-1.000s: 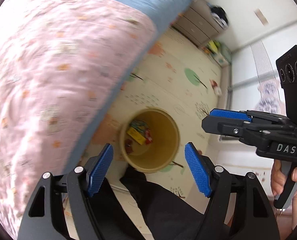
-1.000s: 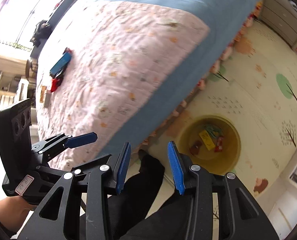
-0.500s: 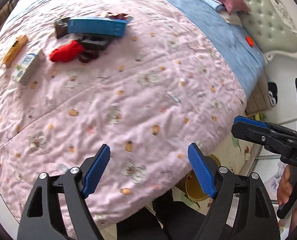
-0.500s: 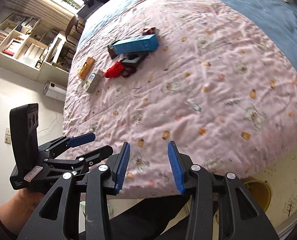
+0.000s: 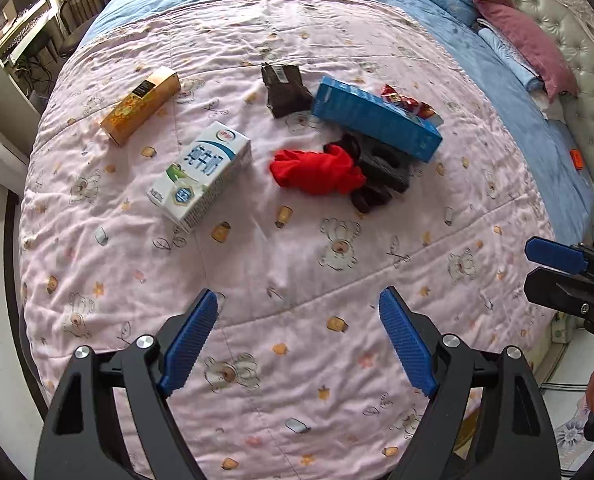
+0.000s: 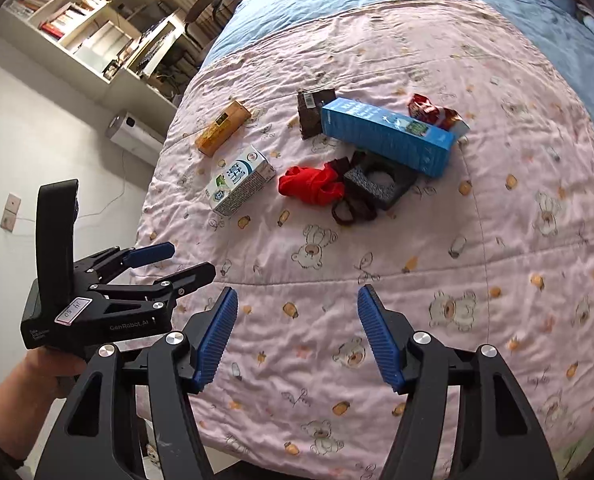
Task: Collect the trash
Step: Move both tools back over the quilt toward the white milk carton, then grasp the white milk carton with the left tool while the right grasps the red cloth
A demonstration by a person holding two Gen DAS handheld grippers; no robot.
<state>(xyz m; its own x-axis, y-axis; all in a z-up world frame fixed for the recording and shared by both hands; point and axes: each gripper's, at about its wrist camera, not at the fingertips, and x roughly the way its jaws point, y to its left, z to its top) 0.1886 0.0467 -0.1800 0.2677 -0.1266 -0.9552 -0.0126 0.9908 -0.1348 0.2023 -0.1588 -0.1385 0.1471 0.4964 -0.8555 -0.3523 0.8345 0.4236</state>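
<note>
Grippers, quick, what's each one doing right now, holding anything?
Left gripper: jaws opening, nothing between them.
Right gripper: jaws opening, nothing between them.

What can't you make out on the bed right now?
- Left wrist view: the blue box covers most of the red snack wrapper.
- Right wrist view: the red cloth overlaps the dark bands.
- Both views: milk carton print too small to read.
</note>
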